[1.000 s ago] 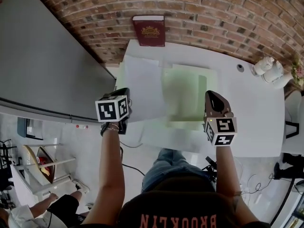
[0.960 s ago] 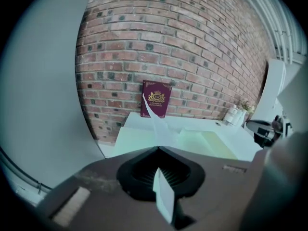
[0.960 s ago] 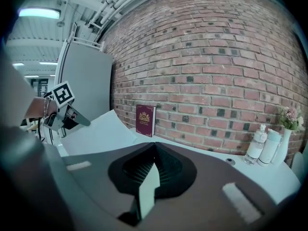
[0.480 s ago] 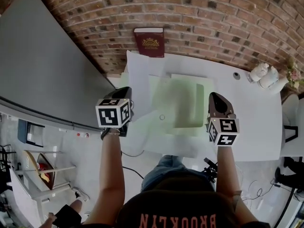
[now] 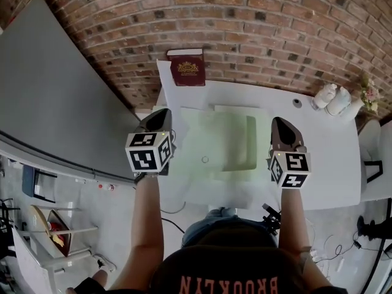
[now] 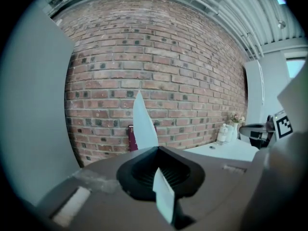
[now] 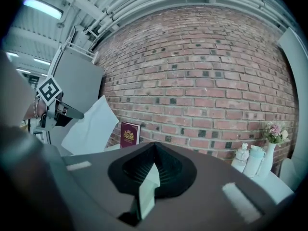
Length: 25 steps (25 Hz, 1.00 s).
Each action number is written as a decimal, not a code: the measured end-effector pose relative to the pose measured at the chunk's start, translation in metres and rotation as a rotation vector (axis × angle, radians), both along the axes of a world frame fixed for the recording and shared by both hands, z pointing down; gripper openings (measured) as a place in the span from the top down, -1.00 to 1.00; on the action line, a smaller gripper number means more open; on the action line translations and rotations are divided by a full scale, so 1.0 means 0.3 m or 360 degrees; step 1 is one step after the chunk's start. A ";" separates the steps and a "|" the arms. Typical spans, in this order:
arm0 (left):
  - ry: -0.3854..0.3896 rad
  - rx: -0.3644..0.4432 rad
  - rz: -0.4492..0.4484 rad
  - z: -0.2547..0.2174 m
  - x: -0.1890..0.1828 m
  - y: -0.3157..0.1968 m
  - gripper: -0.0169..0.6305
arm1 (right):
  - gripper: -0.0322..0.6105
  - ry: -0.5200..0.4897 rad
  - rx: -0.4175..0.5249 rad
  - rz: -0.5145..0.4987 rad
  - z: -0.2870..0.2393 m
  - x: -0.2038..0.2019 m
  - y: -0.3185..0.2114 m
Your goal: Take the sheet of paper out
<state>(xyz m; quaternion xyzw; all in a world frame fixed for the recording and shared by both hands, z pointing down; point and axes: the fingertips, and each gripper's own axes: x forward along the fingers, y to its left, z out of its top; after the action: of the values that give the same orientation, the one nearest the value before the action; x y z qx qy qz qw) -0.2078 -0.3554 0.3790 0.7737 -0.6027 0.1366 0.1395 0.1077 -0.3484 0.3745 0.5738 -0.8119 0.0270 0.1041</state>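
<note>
A red-brown brick wall [image 5: 275,29] runs along the far side of a white bench [image 5: 324,158]. At the bench's far left a maroon book [image 5: 187,69] with a gold crest stands upright, touching the wall. On the far right part of the bench lies a small dark round thing [image 5: 297,103]. Just right of it are two white bottles [image 5: 331,100], close together, then a vase of pink flowers [image 5: 369,94] at the right end. A large grey panel [image 5: 55,97] fills the left side. On the pale floor, cables [image 5: 331,241] trail near right and a white rack [image 5: 49,225] stands near left. Pipes [image 7: 144,4] cross the ceiling.
</note>
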 end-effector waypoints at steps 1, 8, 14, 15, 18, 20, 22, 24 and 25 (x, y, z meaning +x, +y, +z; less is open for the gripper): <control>0.0006 0.0030 -0.0007 -0.013 0.004 -0.003 0.94 | 0.90 -0.0005 0.0018 0.0002 -0.016 0.004 0.001; 0.0063 0.0270 -0.0024 -0.126 0.050 -0.021 0.94 | 0.90 -0.0033 0.0119 0.0004 -0.125 0.029 0.004; 0.0094 0.0487 0.0000 -0.225 0.111 -0.026 0.94 | 0.90 -0.0057 0.0236 0.0058 -0.223 0.066 0.015; 0.0088 0.0520 0.0011 -0.241 0.123 -0.026 0.94 | 0.90 -0.0061 0.0253 0.0067 -0.237 0.074 0.016; 0.0085 0.0604 0.0036 -0.282 0.157 -0.024 0.94 | 0.90 -0.0109 0.0277 0.0060 -0.270 0.091 0.023; 0.0091 0.0650 0.0044 -0.306 0.172 -0.021 0.94 | 0.90 -0.0174 0.0289 0.0039 -0.295 0.099 0.029; 0.0099 0.0695 0.0048 -0.332 0.183 -0.015 0.94 | 0.90 -0.0213 0.0319 0.0025 -0.326 0.106 0.035; 0.0114 0.0738 0.0048 -0.359 0.194 -0.008 0.94 | 0.90 -0.0213 0.0364 0.0017 -0.360 0.113 0.041; 0.0122 0.0759 0.0048 -0.374 0.199 -0.005 0.94 | 0.90 -0.0209 0.0388 0.0012 -0.377 0.116 0.043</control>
<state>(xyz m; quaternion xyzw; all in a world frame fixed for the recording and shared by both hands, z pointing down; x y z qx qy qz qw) -0.1481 -0.3568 0.2669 0.7983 -0.6006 -0.0371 -0.0265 0.1425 -0.3354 0.2615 0.5823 -0.8120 -0.0340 -0.0200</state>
